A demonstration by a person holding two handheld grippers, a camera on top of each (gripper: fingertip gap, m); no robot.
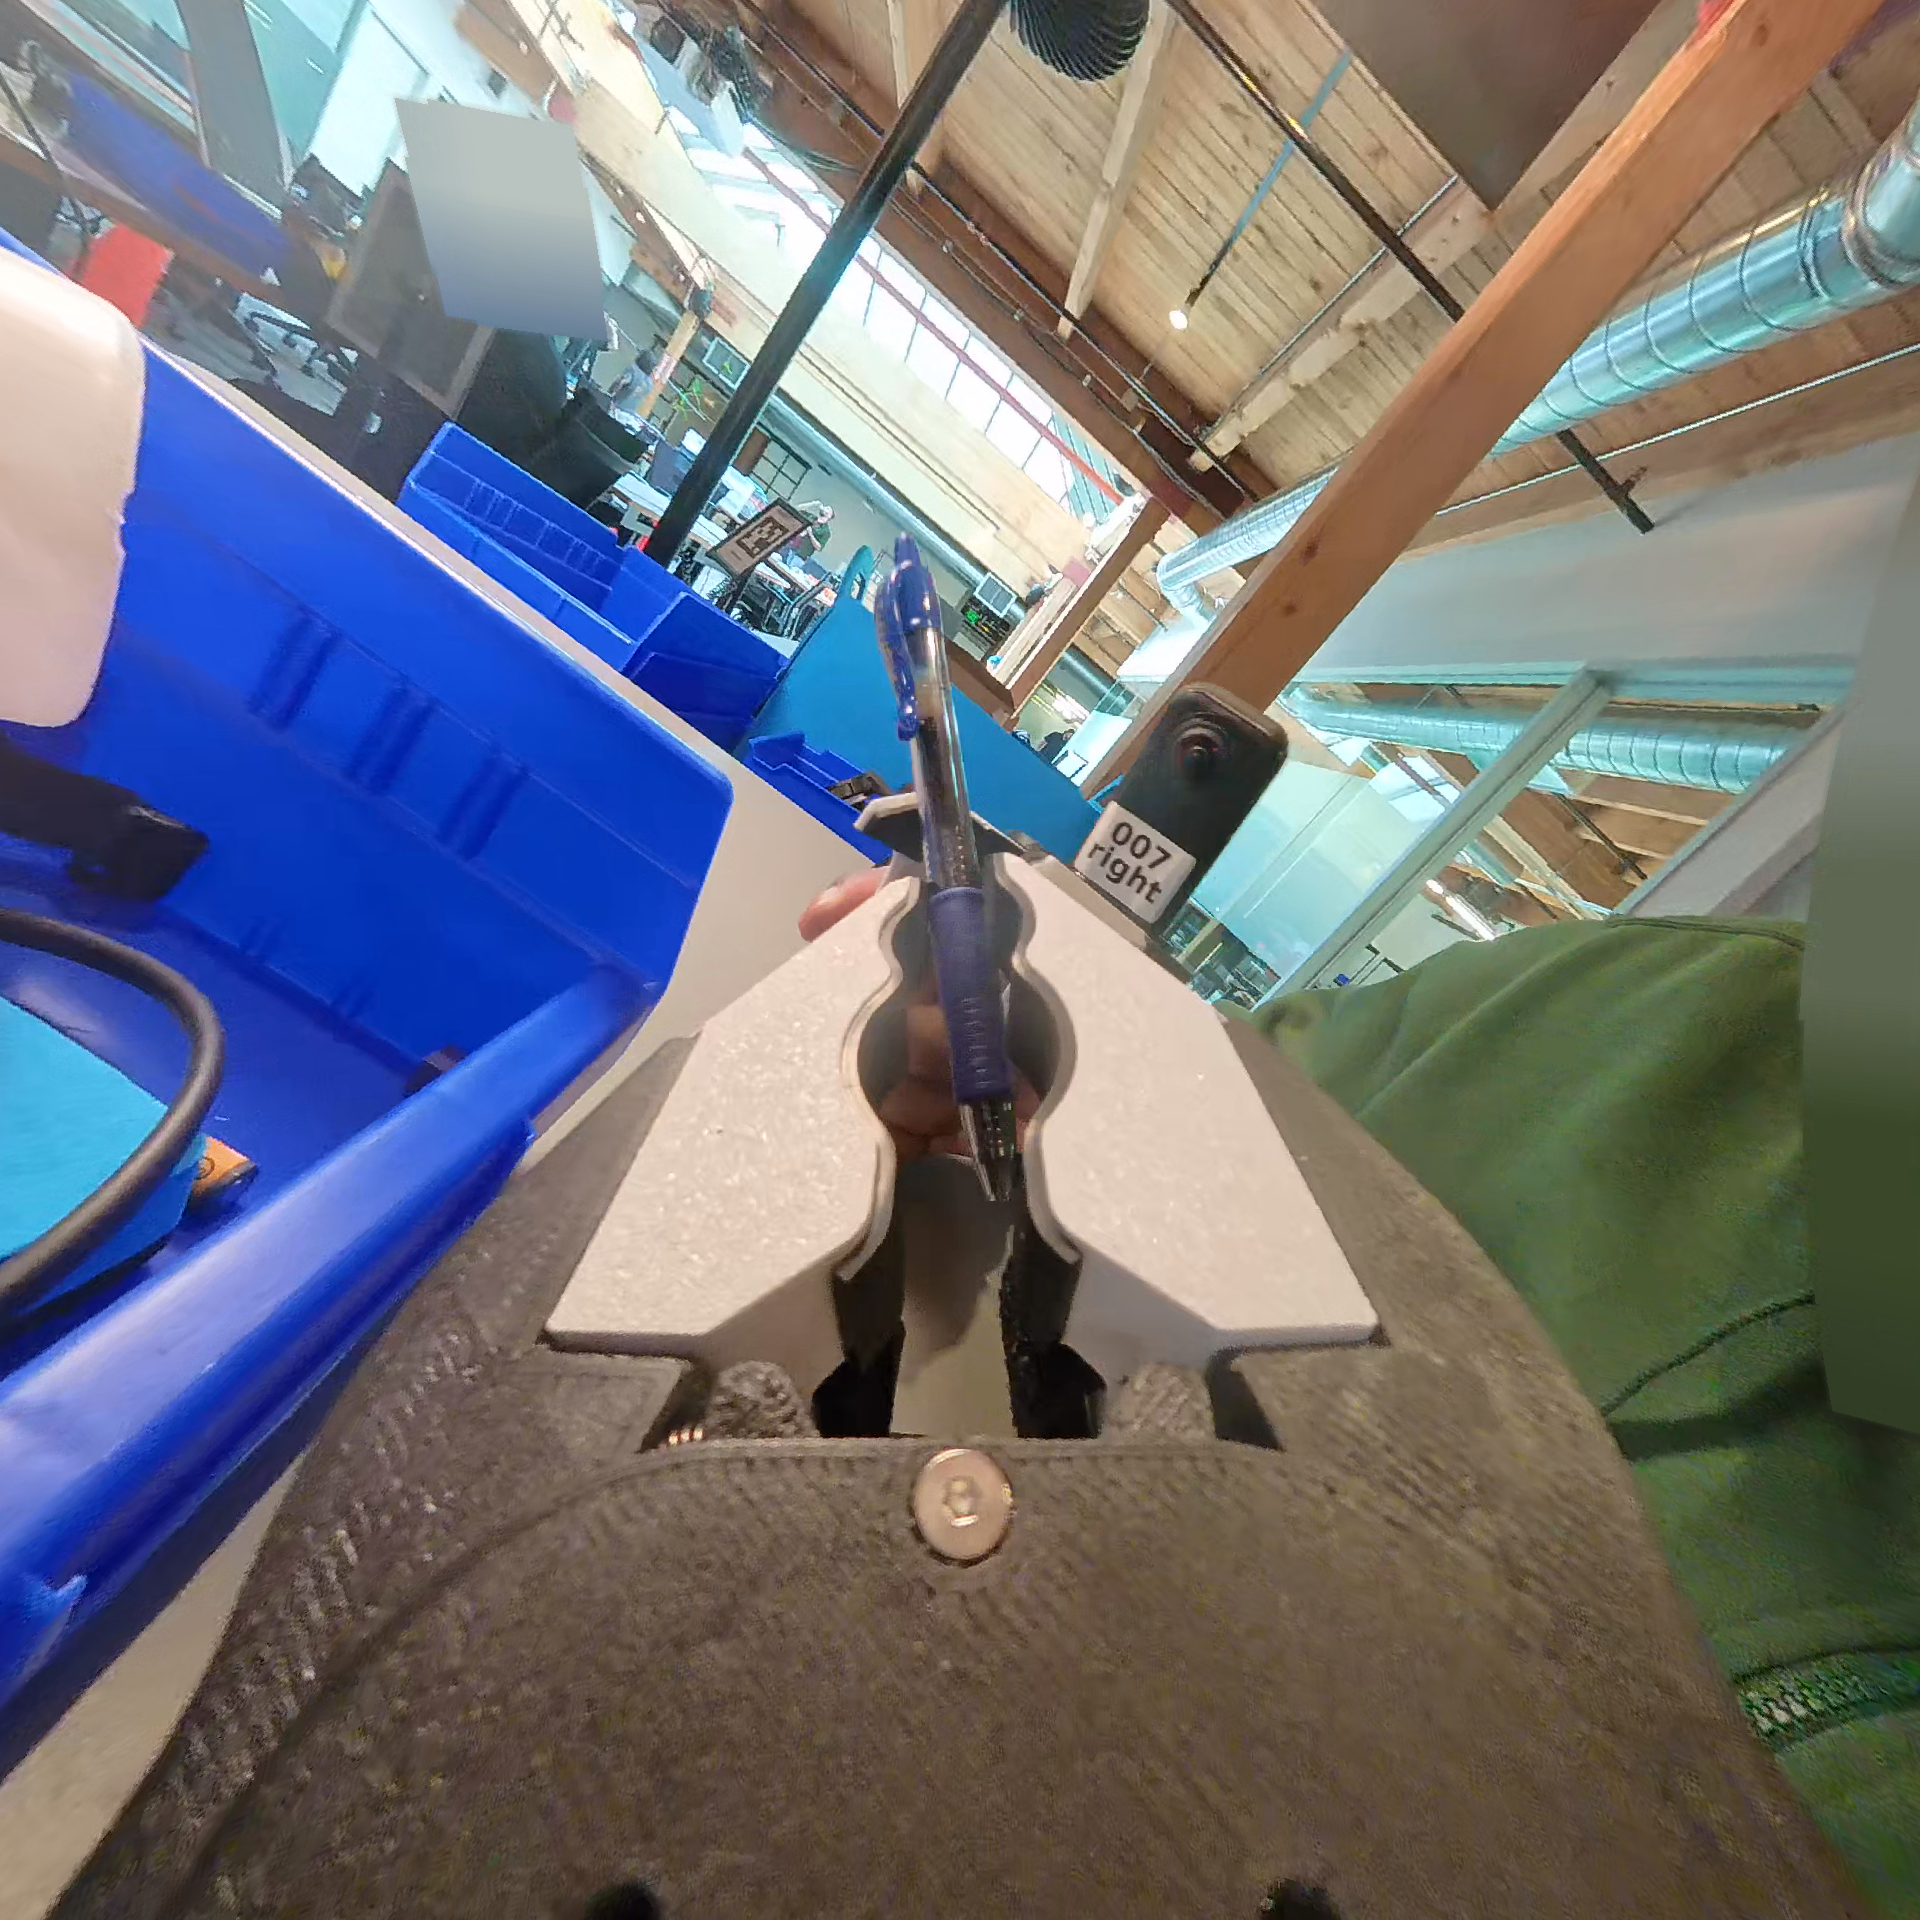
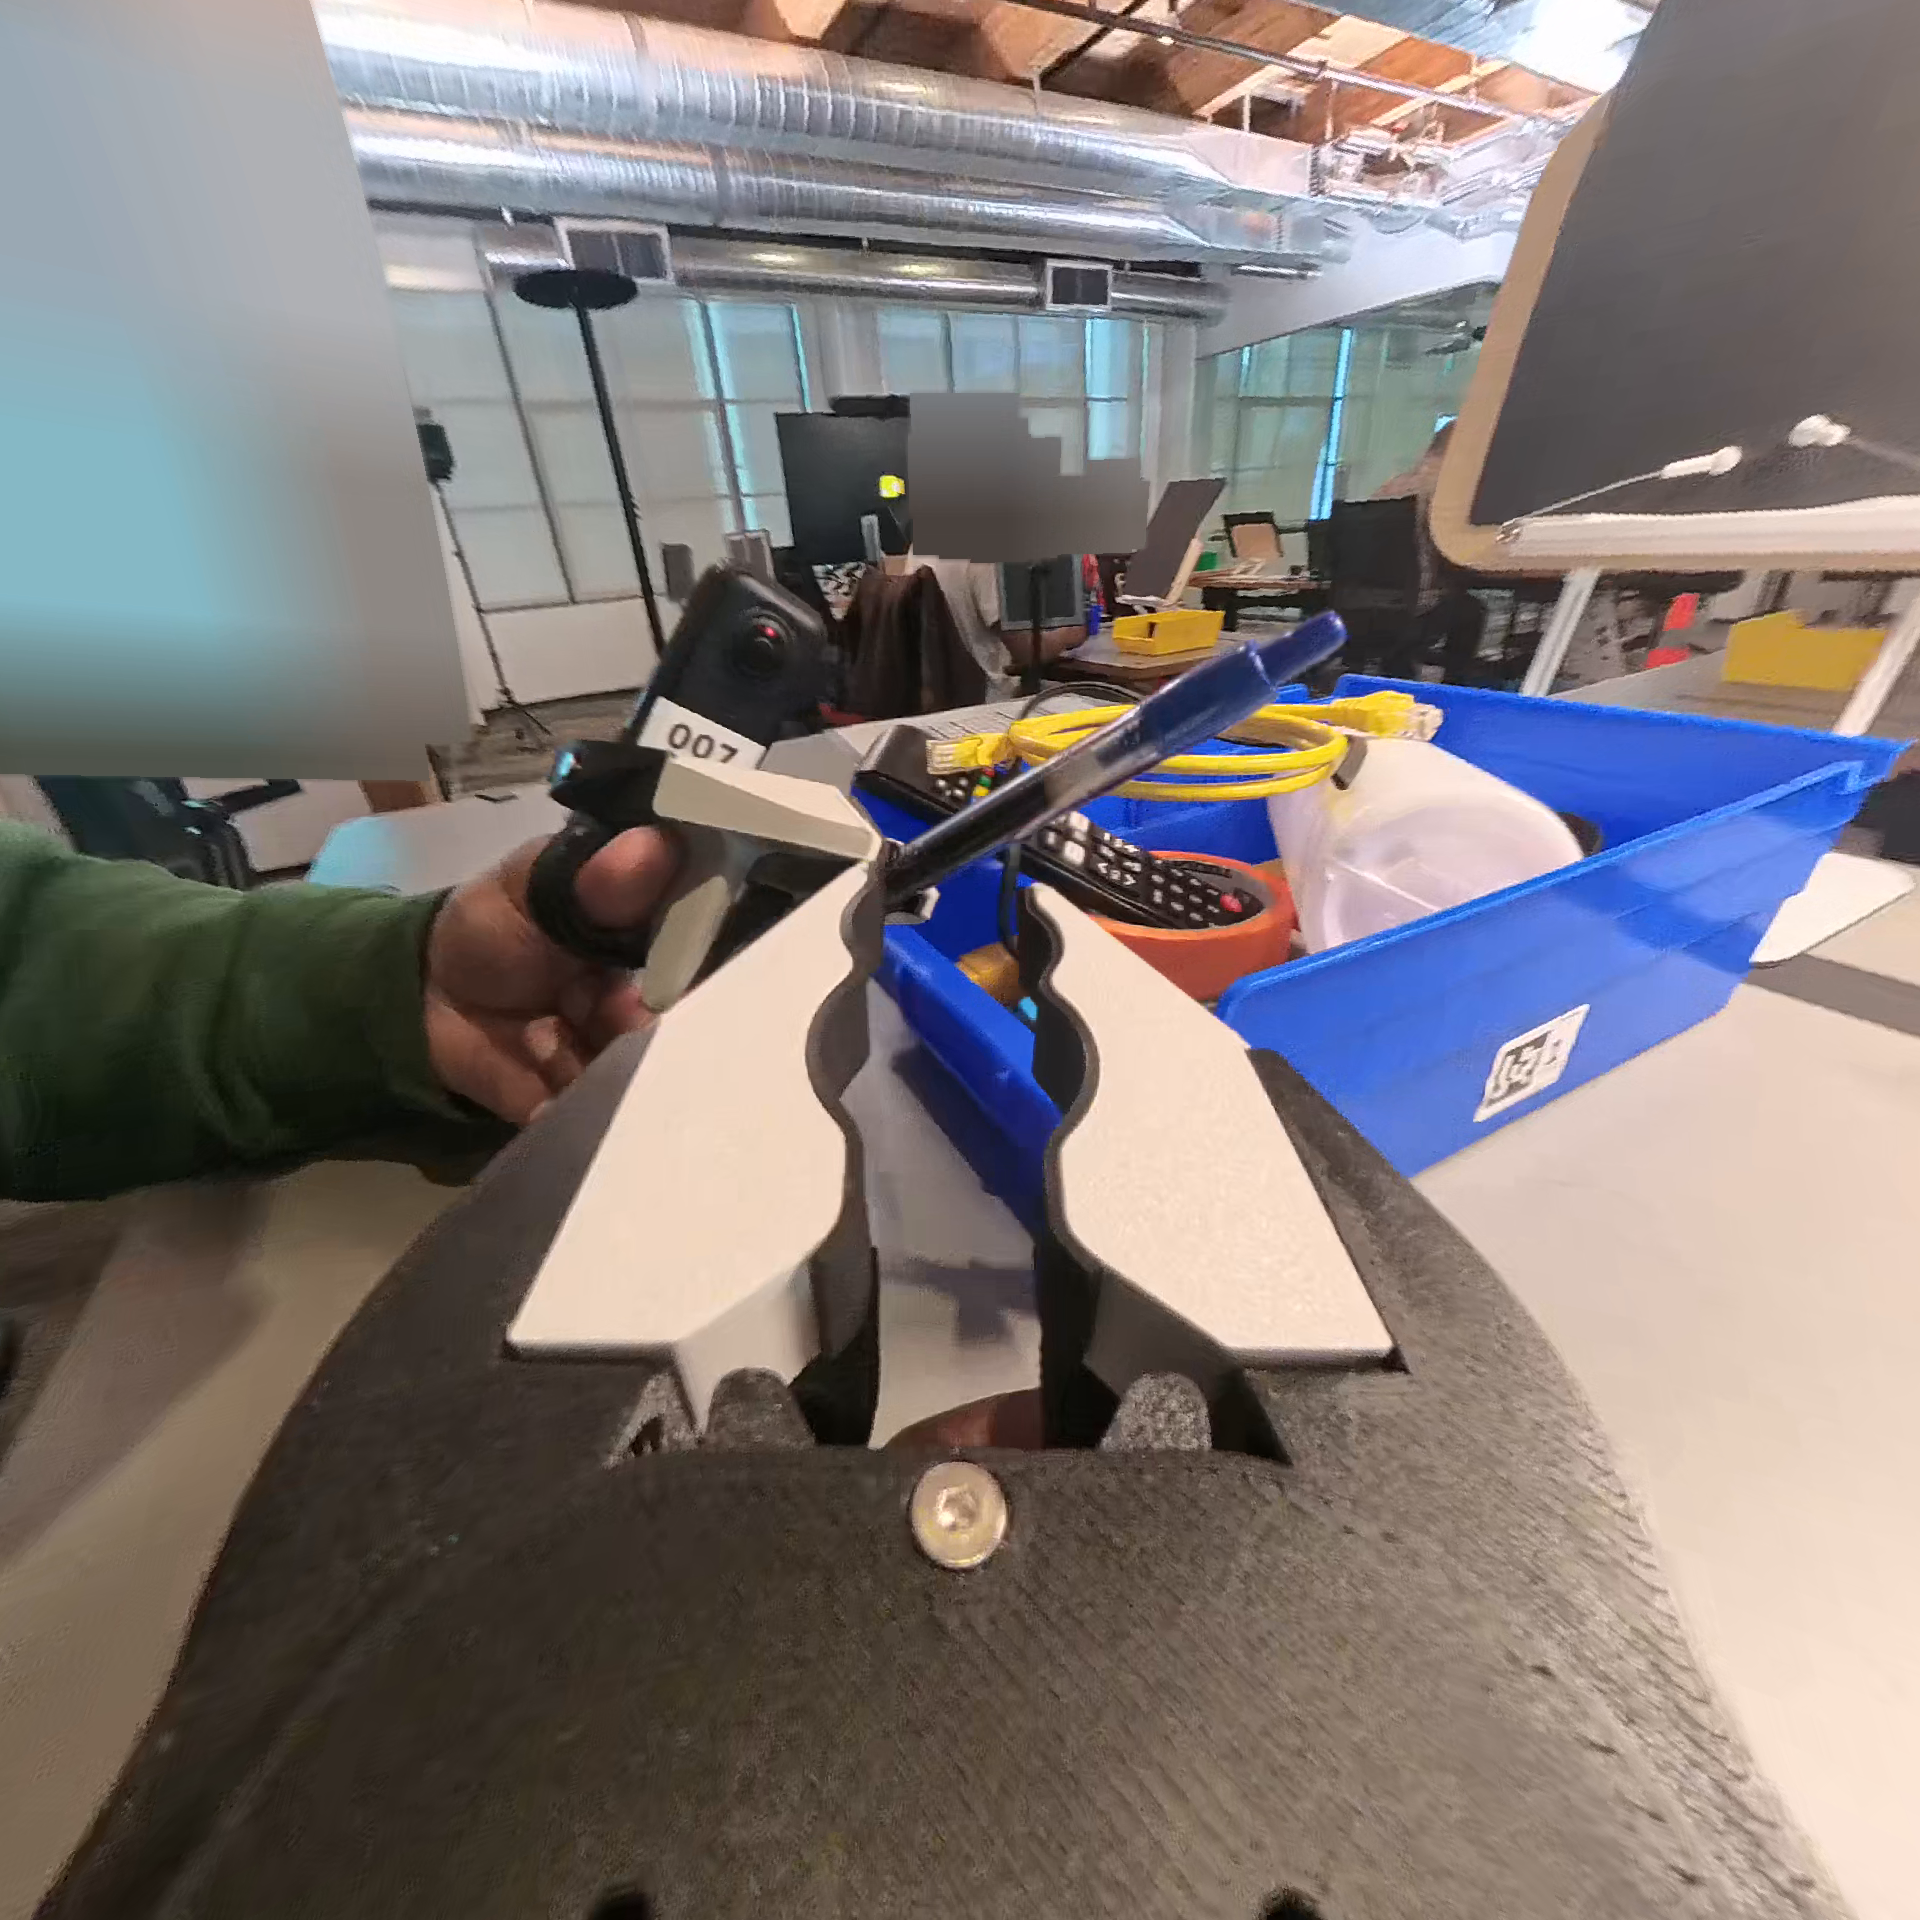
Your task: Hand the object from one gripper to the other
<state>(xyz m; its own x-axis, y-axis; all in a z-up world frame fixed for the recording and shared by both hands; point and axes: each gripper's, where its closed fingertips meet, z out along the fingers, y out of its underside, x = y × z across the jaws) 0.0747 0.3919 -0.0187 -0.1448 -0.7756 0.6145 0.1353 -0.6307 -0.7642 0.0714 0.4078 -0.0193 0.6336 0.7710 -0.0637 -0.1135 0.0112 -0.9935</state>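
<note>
Left gripper [image 1: 961, 914] is gripping the pen [image 1: 940, 831], jaws clamped on its rubber grip; tip is pointing back toward the camera, cap end sticking out past the jaws. Right gripper [image 2: 945, 914] is sitting just beside the pen [image 2: 1091, 748], jaws apart and holding nothing. Blue bin [image 2: 1558, 966] is lying beyond them on the worktop [image 2: 1714, 1299].

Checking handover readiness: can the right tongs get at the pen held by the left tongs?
Probably yes. The right tongs stand open right at the pen, whose long upper barrel sticks out free of the left tongs; nothing lies between.
</note>
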